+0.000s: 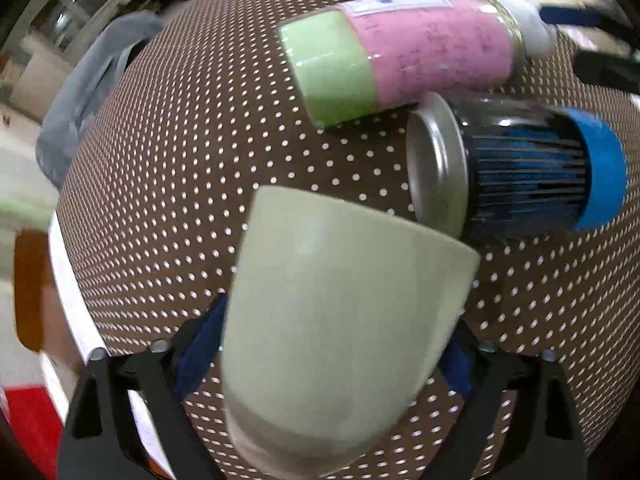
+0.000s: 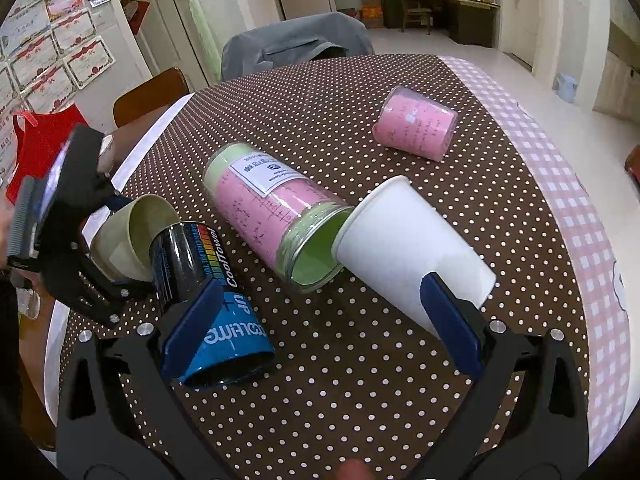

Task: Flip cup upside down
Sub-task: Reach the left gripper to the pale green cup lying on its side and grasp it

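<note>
My left gripper (image 1: 336,344) is shut on a pale green cup (image 1: 340,320) and holds it tilted above the brown polka-dot table (image 1: 168,168). In the right wrist view the same cup (image 2: 128,236) shows at the left with its mouth facing right, held by the left gripper (image 2: 80,216). My right gripper (image 2: 320,320) is open and empty above the table, with its fingertips (image 2: 192,328) near a black and blue can. A white paper cup (image 2: 408,248) lies on its side by the right finger.
A black and blue can (image 1: 520,176) lies on its side beside the green cup. A long pink and green jar (image 2: 276,208) lies on its side mid-table. A small pink jar (image 2: 416,124) lies farther back. A grey-draped chair (image 2: 296,44) stands behind the table.
</note>
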Demonstrator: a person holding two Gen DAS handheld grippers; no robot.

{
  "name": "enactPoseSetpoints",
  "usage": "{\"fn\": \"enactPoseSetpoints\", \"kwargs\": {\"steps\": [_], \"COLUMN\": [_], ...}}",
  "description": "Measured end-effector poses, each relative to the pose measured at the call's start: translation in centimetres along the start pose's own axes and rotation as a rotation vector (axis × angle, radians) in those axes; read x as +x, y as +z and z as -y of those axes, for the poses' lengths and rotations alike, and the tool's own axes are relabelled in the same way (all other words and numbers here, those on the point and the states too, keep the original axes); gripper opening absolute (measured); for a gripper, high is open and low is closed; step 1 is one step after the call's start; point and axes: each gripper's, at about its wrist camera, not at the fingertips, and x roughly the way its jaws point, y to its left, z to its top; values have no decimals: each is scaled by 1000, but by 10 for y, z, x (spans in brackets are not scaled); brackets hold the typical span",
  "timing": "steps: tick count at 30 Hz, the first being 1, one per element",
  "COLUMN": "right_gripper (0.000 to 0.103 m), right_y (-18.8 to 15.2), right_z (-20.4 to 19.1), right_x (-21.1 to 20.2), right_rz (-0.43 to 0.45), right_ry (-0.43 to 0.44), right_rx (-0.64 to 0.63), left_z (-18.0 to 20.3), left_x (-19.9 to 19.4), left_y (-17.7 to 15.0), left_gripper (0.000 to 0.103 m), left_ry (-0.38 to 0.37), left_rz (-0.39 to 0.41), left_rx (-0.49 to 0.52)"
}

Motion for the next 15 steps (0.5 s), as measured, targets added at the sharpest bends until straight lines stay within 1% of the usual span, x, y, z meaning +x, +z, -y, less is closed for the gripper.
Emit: {"fn": "enactPoseSetpoints", "kwargs": {"steps": [4,8,13,15], "right_gripper": [97,97,97,97], "right_y": [-2,-9,-24,-32], "right_z": [3,0,1,3], "right_x": [-10,-25,-48,-60], "right_rz": [22,46,79,94], "right_ry": [8,20,33,39], "right_rx": [4,-2,-4,-3], "left_z": [-8,-11,3,15], "left_x": [-2,-10,-31,-41], "left_y": [-5,-22,-49,-53], "left_gripper": [83,82,82,82], "left_ry": [1,-3,-6,-12], "left_rz": [7,12,45,71], "left_rx": [-122,-267,-384,-430]}}
